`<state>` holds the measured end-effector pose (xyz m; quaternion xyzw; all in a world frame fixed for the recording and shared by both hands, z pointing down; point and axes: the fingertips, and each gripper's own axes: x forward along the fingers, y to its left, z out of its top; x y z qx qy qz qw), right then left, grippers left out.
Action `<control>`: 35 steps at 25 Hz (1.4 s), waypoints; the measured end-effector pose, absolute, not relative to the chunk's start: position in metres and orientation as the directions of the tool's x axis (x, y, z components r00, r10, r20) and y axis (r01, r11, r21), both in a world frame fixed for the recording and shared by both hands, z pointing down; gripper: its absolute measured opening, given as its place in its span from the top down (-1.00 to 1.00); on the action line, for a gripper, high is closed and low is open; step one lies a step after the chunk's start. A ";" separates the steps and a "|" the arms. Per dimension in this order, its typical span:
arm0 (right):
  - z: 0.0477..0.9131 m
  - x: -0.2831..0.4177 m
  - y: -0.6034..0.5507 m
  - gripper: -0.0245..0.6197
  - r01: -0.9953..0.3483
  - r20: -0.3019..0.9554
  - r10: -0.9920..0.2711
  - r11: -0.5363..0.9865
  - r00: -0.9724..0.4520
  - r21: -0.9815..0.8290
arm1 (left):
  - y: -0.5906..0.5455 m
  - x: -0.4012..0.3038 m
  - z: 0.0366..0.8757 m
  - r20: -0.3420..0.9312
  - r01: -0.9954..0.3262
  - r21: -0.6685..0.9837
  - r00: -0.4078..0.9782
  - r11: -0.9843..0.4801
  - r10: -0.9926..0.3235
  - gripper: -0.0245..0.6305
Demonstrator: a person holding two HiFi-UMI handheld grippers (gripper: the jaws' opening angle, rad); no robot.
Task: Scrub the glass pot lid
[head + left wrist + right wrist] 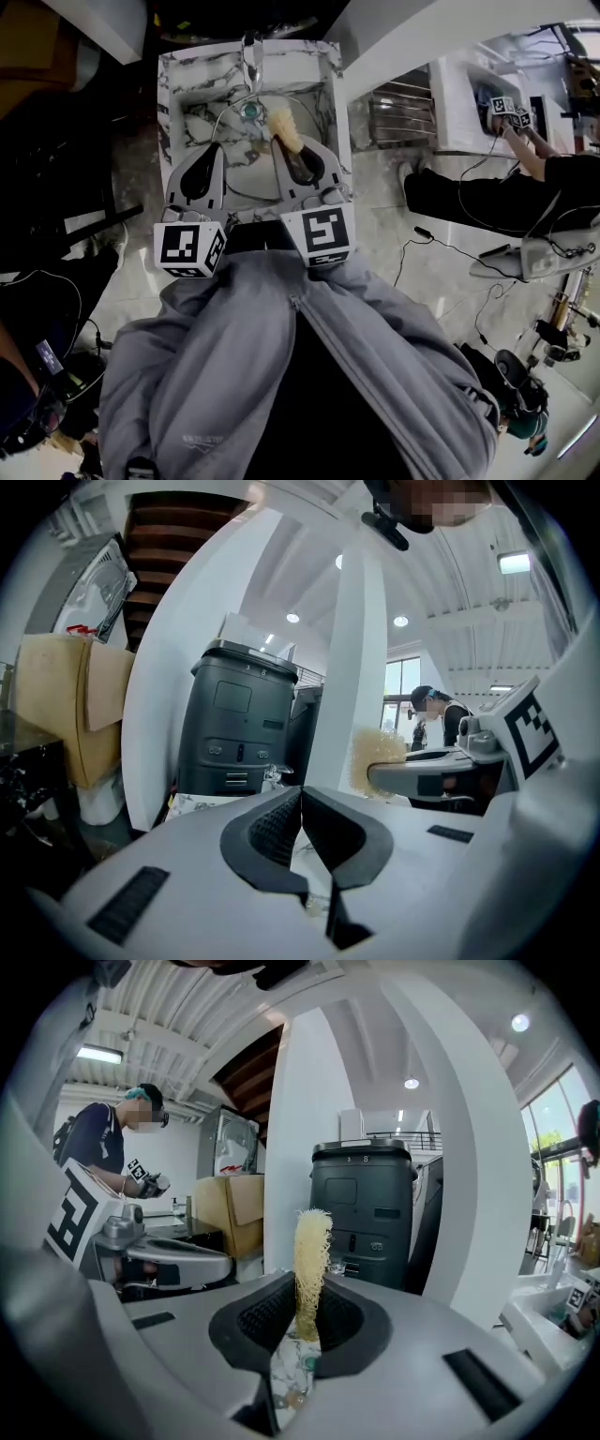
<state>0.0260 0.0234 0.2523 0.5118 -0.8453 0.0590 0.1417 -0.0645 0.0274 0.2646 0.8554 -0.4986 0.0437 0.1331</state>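
Observation:
The glass pot lid lies in the marble sink, its thin metal rim showing as a wide ring, with a teal knob-like spot near the top. My right gripper is shut on a yellow mesh scrubber, which sticks up past the jaws over the lid. My left gripper is shut, its tip at the lid's left rim; no glass shows between its pads. The scrubber also appears in the left gripper view.
A faucet stands at the sink's back edge. Beyond the sink are a dark grey bin and a cardboard box. Another person with grippers works at the right, with cables on the floor.

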 end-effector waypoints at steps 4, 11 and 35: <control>0.265 0.025 0.015 0.77 -0.864 0.319 -0.831 0.498 -0.455 0.066 | 0.019 -0.066 0.276 0.219 -0.875 0.185 0.481 -0.448 -0.849 0.88; 0.300 0.024 0.001 0.77 -0.845 0.361 -0.805 0.529 -0.471 0.077 | 0.010 -0.066 0.307 0.236 -0.878 0.188 0.476 -0.440 -0.847 0.88; 0.429 -0.021 -0.037 0.77 -0.765 0.467 -0.703 0.639 -0.536 0.084 | -0.020 -0.088 0.435 0.386 -0.880 0.264 0.472 -0.395 -0.793 0.87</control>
